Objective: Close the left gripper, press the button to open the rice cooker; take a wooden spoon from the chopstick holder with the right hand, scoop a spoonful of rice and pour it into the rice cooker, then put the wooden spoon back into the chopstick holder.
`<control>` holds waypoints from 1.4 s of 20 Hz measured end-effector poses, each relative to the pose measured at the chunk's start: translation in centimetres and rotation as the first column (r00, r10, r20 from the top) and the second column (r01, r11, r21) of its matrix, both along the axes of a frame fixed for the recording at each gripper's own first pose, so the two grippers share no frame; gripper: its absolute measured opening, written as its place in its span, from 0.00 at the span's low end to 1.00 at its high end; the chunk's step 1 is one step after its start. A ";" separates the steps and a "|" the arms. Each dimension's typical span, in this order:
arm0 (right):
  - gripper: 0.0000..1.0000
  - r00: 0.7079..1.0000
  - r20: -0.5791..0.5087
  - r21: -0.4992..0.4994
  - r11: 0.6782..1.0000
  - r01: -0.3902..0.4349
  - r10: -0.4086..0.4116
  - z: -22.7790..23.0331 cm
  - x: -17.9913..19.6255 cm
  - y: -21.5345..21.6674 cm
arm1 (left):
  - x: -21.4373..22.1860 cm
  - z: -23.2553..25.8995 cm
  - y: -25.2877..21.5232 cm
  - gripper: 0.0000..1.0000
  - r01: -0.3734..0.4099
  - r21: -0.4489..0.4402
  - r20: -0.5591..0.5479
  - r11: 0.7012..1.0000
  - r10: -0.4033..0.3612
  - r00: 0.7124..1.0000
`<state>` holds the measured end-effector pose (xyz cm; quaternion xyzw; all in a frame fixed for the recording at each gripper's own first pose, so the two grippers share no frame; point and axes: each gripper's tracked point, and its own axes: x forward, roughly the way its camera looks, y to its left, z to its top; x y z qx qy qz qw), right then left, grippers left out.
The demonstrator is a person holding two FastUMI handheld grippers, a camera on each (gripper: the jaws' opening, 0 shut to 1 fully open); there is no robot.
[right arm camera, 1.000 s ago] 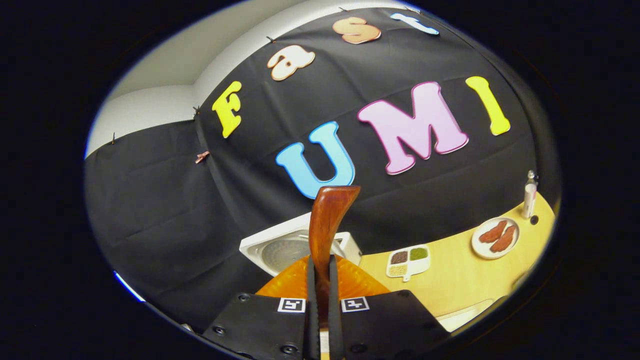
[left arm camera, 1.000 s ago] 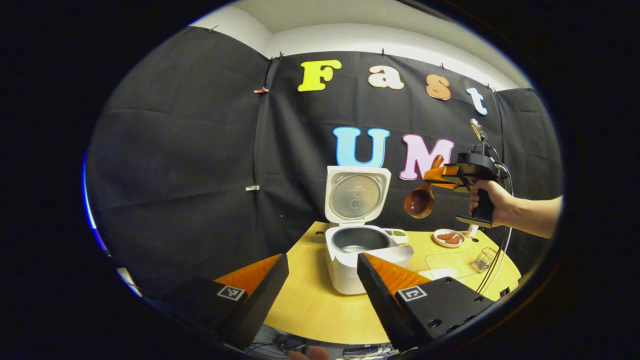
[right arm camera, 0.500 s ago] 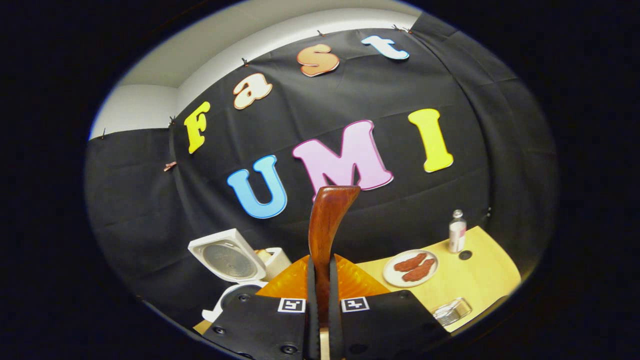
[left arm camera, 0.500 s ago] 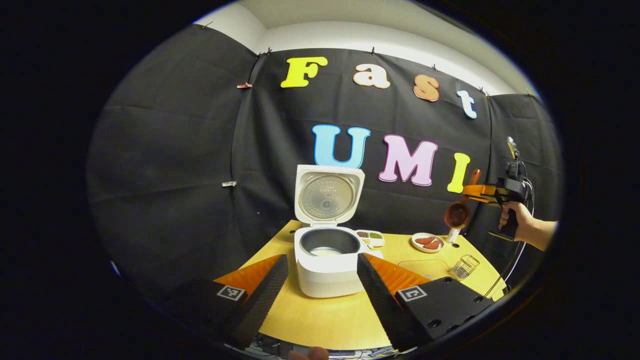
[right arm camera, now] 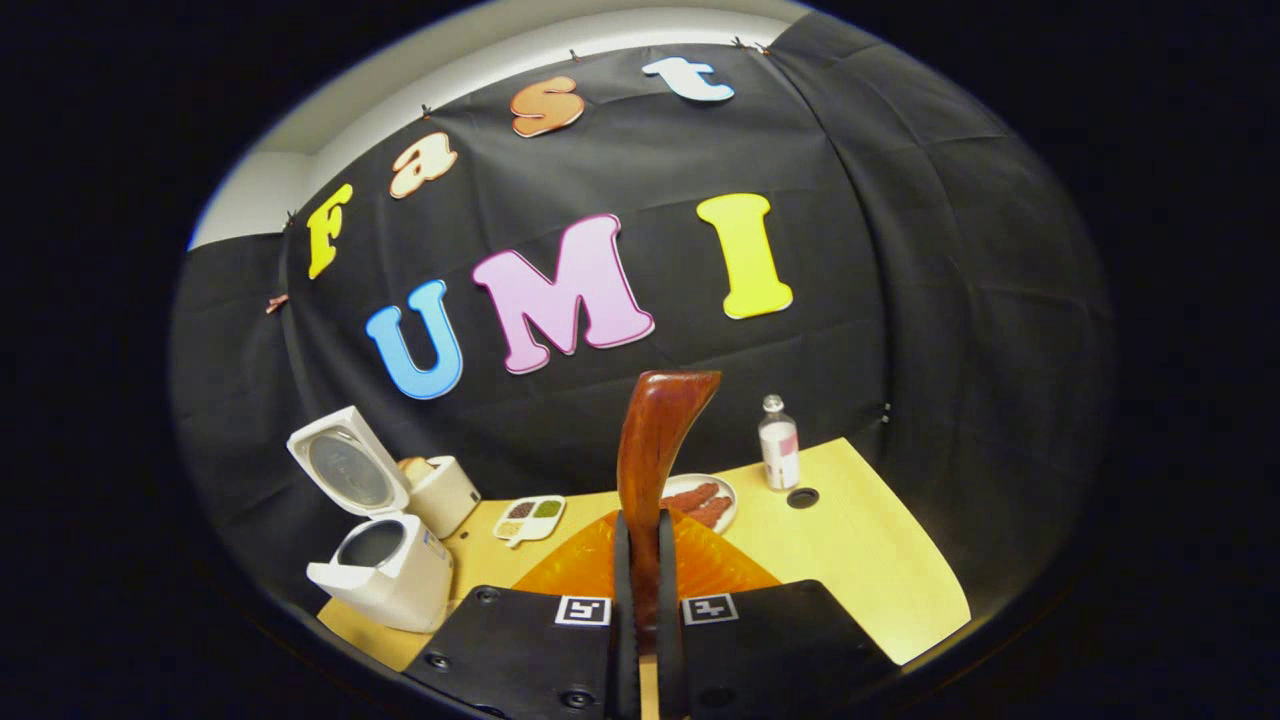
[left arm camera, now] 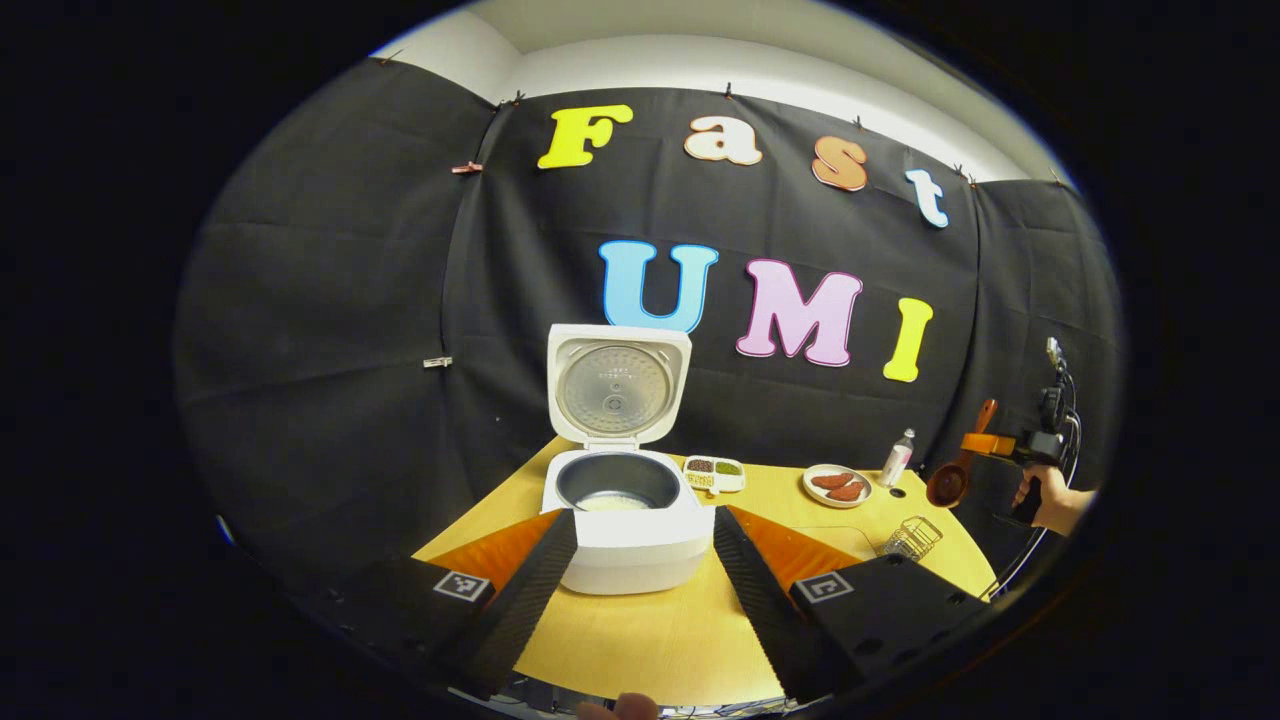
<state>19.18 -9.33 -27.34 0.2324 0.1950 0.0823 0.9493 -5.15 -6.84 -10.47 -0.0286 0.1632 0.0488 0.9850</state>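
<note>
Spreading across the booth floor, one round wooden table (left arm camera: 640, 640), carrying one white rice cooker (left arm camera: 628, 535) near its left edge, lid (left arm camera: 615, 385) standing upright and open, a thin layer of white rice (left arm camera: 615, 503) lying in the dark inner pot. Sitting just behind the cooker in the right gripper view, one small white appliance (right arm camera: 440, 493), its kind unclear. Resting behind and to the right of the cooker, one divided white dish (left arm camera: 713, 472) holding three sorts of grain, then one round plate (left arm camera: 837, 485) bearing two reddish pieces, then one small clear bottle (left arm camera: 897, 457) standing upright beside a hole in the tabletop. Lying near the table's right rim, one wire chopstick holder (left arm camera: 910, 538), well apart from the cooker. Hanging low in front of the cooker, the left gripper (left arm camera: 640, 570), jaws spread wide on either side of the cooker's front and gripping nothing. Hovering out past the table's right edge, above and beyond the holder, the right gripper (left arm camera: 985, 442), held by one hand (left arm camera: 1050, 505). Clamped between its two nearly closed fingers, one wooden spoon (left arm camera: 958, 472), bowl hanging down on the left and handle rising up and to the right in the left gripper view, handle (right arm camera: 650, 470) standing upright from the right gripper's fingertips in the right gripper view.
</note>
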 end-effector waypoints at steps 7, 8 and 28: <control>0.11 0.990 -0.111 -0.024 0.996 -0.089 0.086 -9.3 0.7 -0.3 | 1.1 -0.6 -2.8 0.95 -0.038 -0.001 -0.041 0.999 0.038 0.998; 0.11 0.988 -0.125 -0.020 0.995 -0.095 0.092 -10.3 0.9 -0.2 | 1.2 -0.7 -3.0 0.95 -0.046 -0.001 -0.044 0.999 0.046 0.998; 0.81 0.963 -0.264 -0.064 0.998 0.029 -0.045 -11.4 -3.7 -3.9 | 3.6 4.6 1.3 0.95 -0.067 -0.007 0.102 0.998 0.068 0.992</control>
